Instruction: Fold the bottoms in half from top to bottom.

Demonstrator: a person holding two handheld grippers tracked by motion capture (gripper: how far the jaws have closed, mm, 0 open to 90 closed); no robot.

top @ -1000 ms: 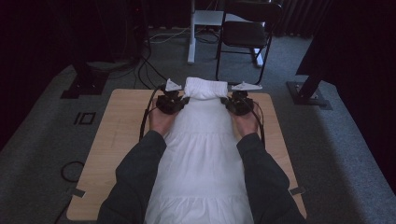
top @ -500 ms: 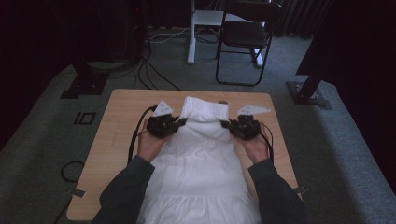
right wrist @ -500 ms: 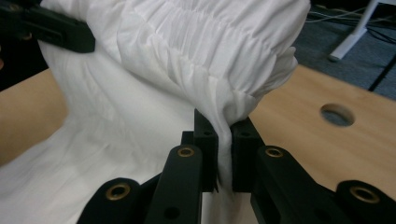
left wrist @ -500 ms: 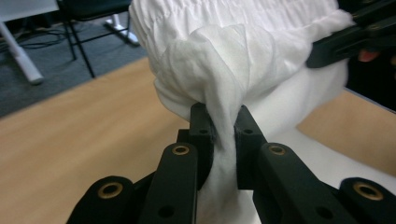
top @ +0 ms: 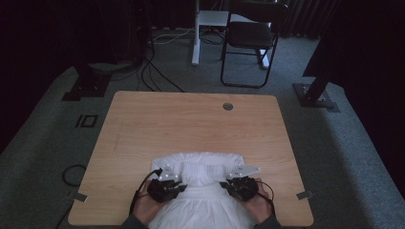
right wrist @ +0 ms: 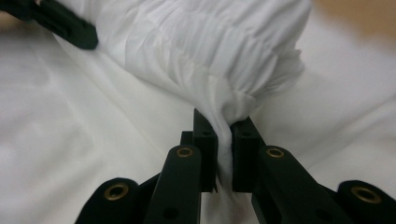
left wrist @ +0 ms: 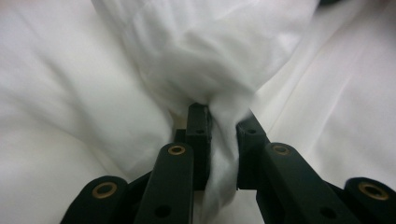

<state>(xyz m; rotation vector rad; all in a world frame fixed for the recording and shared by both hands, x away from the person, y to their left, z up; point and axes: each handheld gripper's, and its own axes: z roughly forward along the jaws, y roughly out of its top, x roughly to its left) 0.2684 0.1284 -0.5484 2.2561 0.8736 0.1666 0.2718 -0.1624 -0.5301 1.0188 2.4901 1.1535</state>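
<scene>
Both my grippers clamped on the white garment at the near edge of the table.

My left gripper (top: 168, 177) pinches a bunched fold of the white garment (top: 206, 171), its jaws pressed together on the cloth; the garment's gathered band lies folded over between my hands on the wooden table (top: 191, 119), and my right gripper (top: 239, 175) is clamped on the band's other end, just beside the table's front edge.

Both grippers, left gripper (top: 168, 180) and right gripper (top: 240, 179), are showing black bodies, brass-ringed rivets along black jaws, grey three-cornered top plates, and trailing black cables.
</scene>
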